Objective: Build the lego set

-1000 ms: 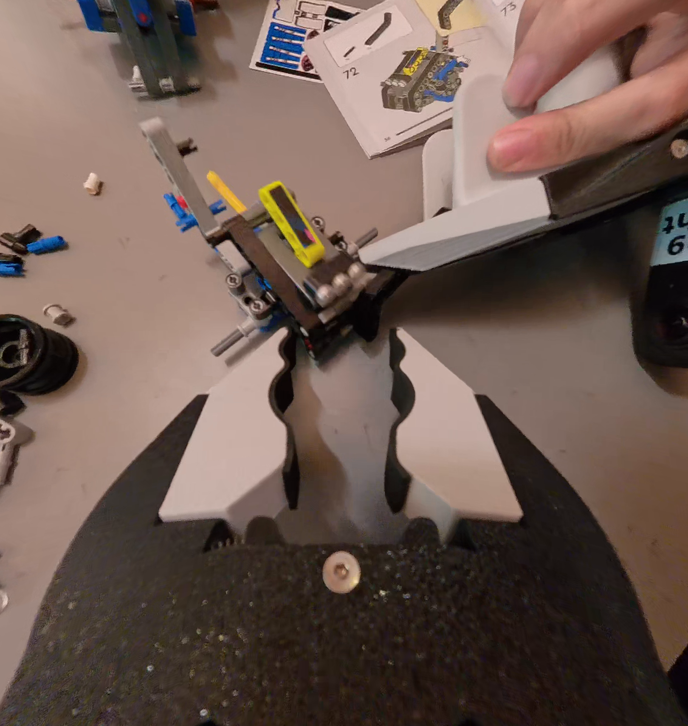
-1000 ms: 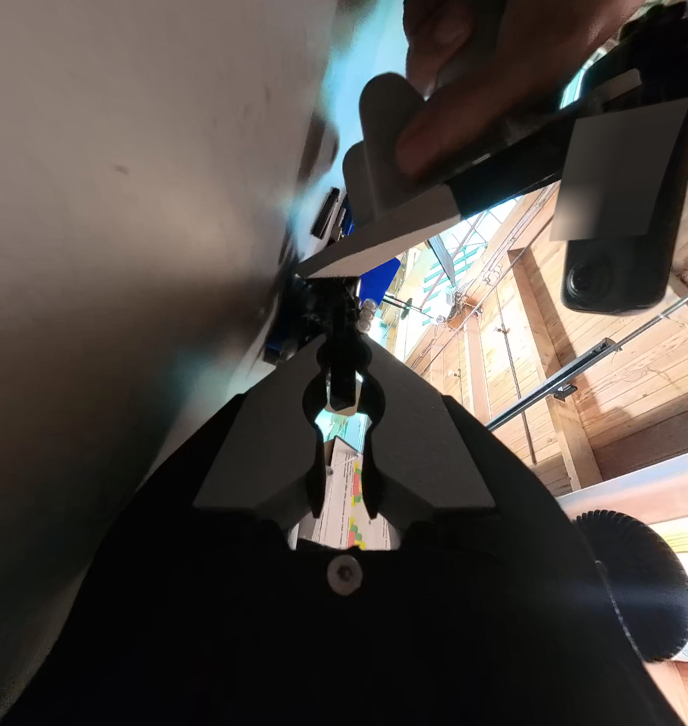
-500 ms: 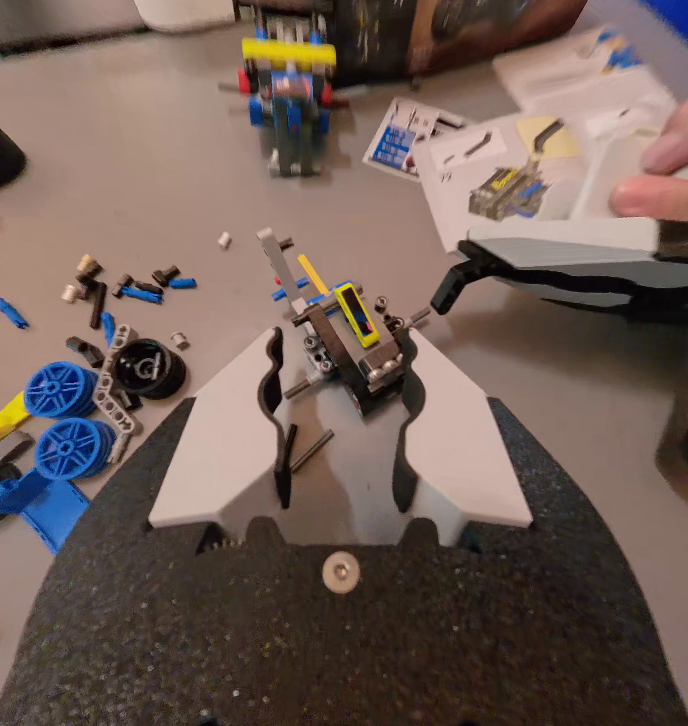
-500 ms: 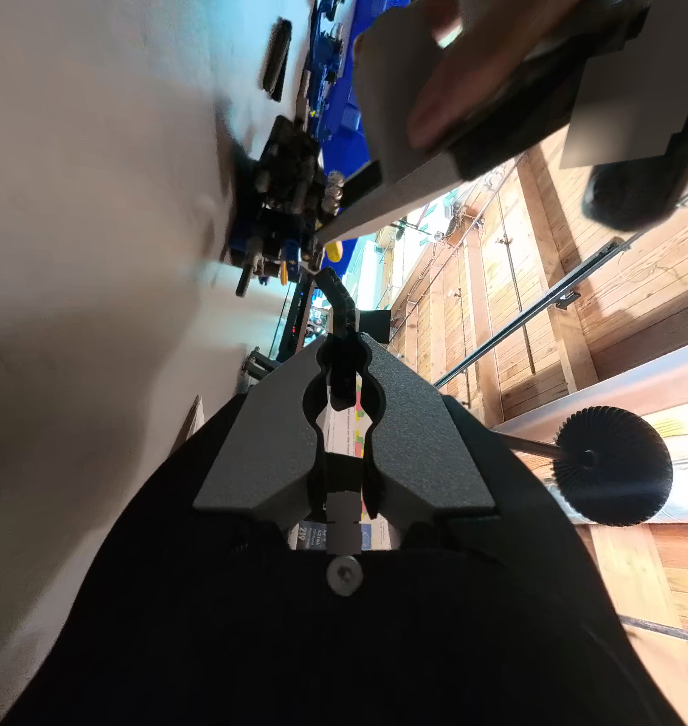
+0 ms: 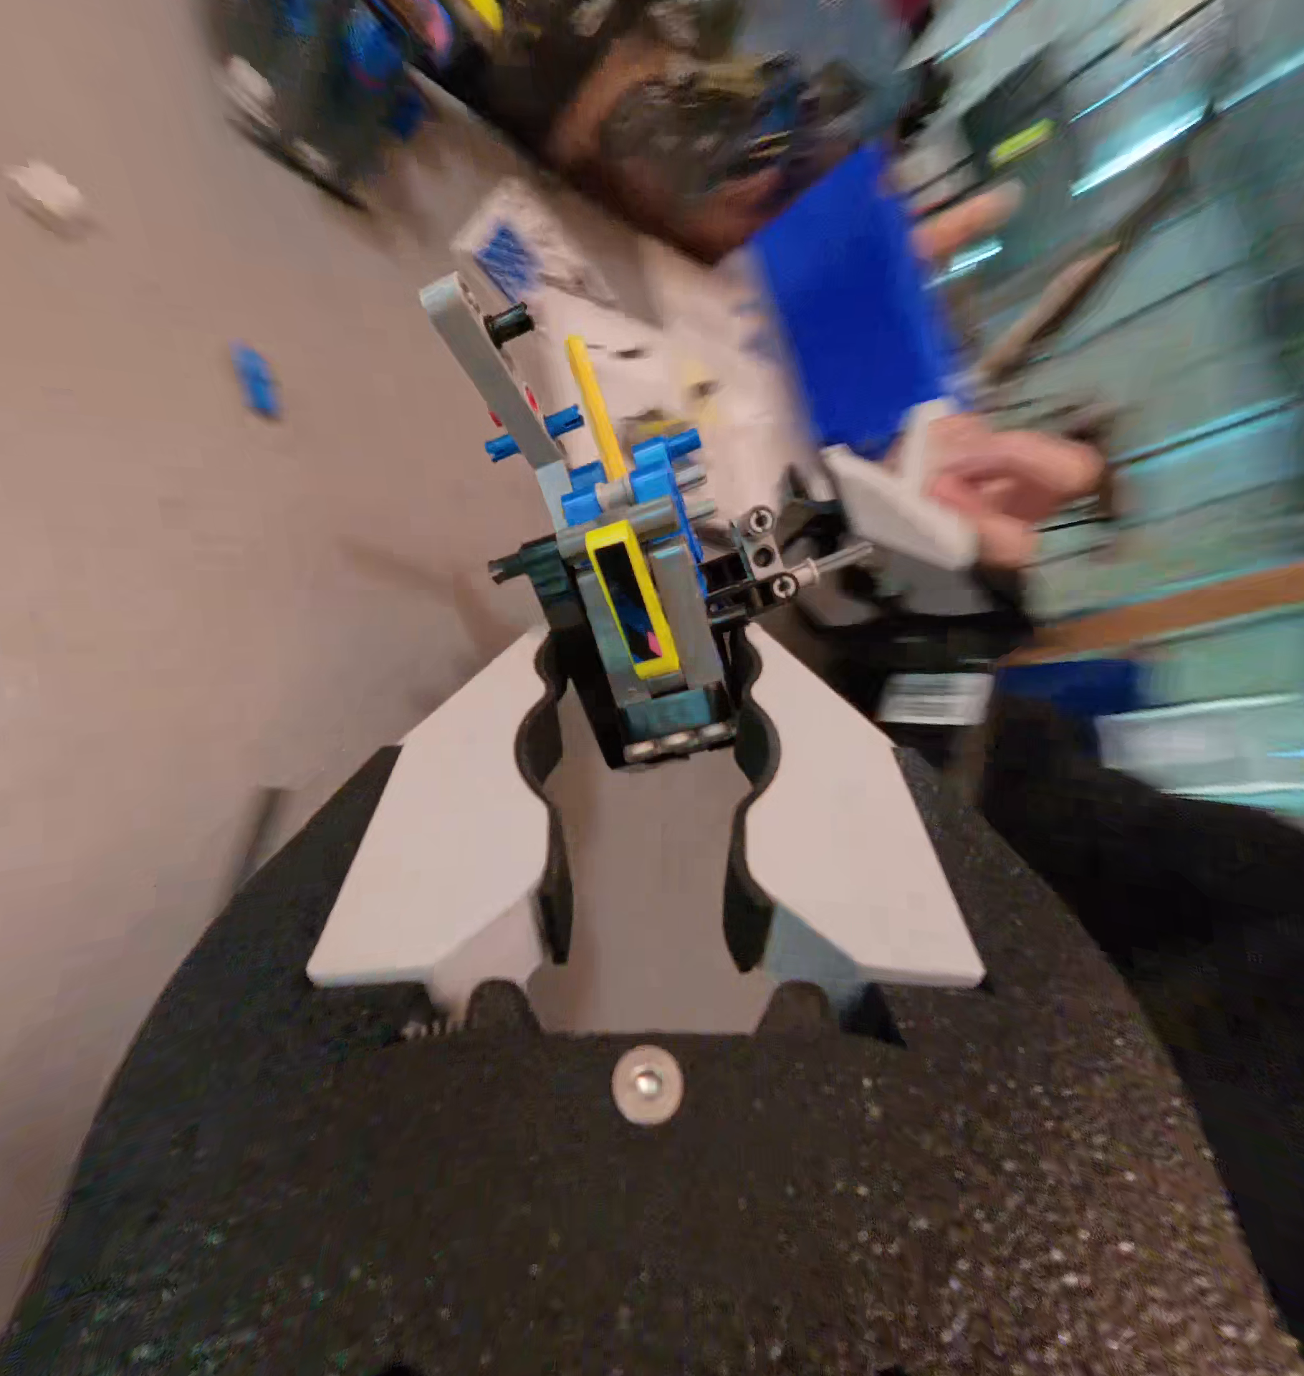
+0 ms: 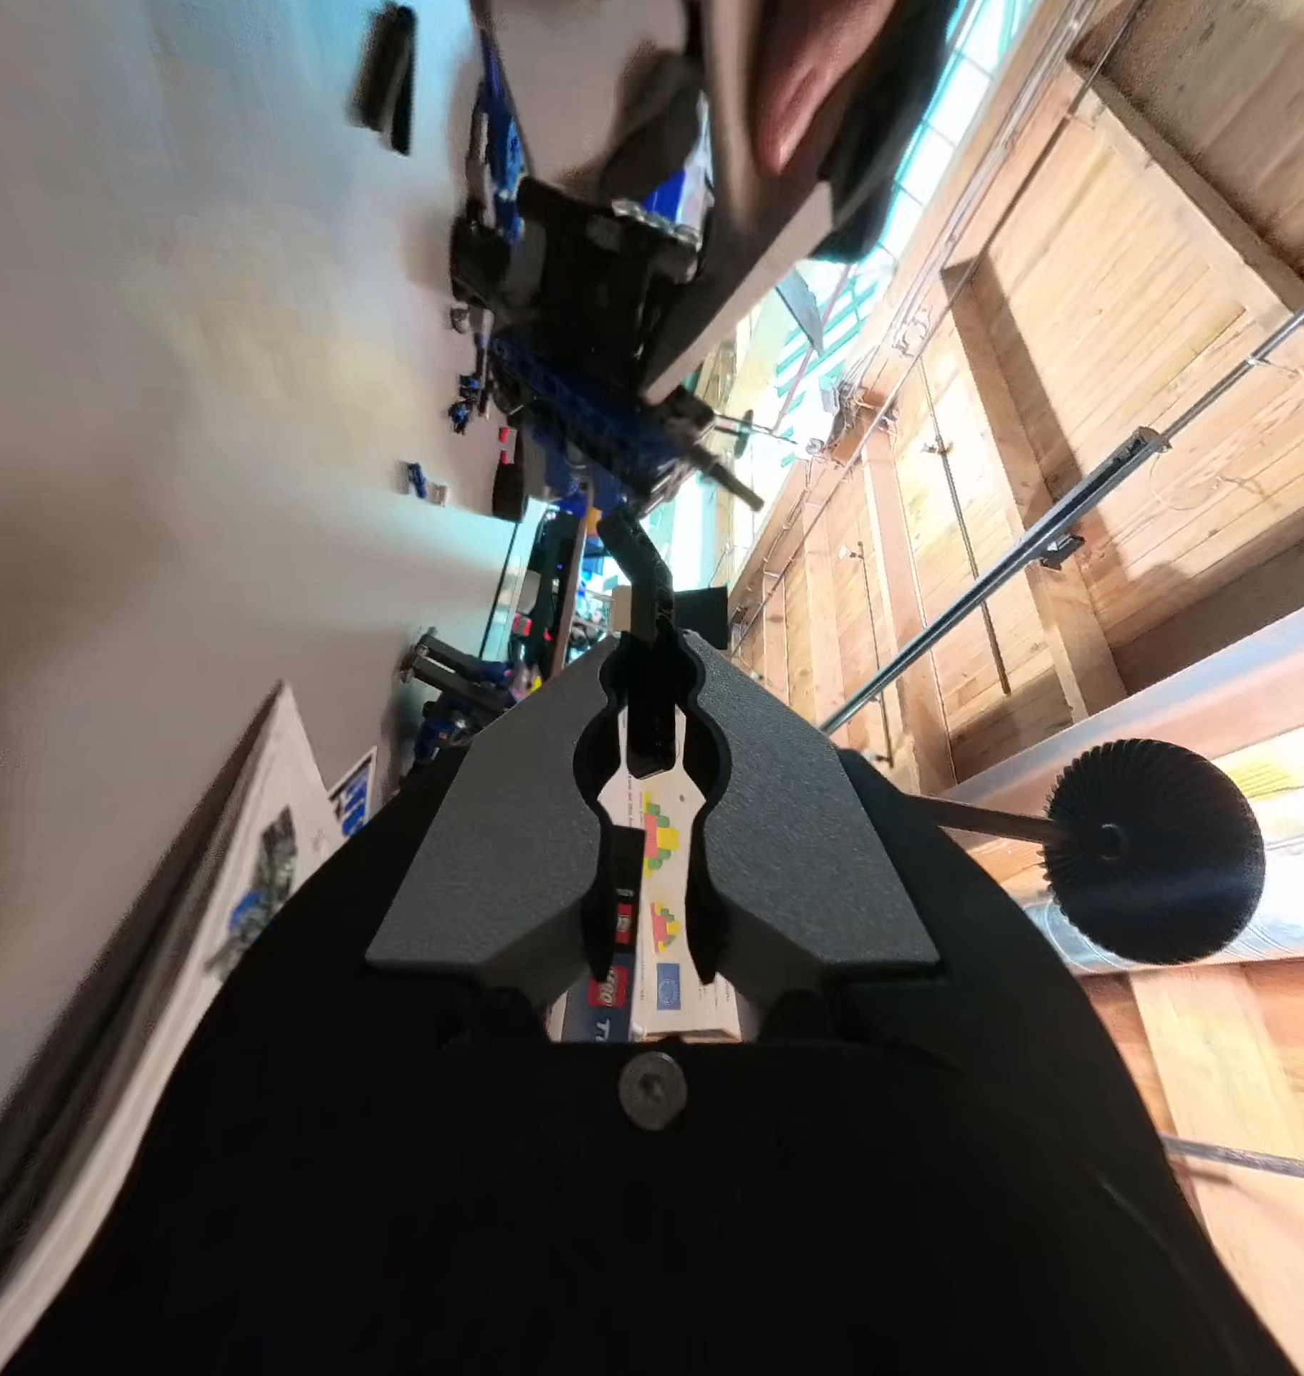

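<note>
Two claws carry parts above the counter: the left claw is clenched on a partly built brick assembly; beside it the right claw pinches a bent black beam, not yet attached.

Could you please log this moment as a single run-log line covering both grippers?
left gripper: shut on brick assembly | right gripper: shut on bent black beam | beam tip close to assembly | table beneath, blurred
</note>
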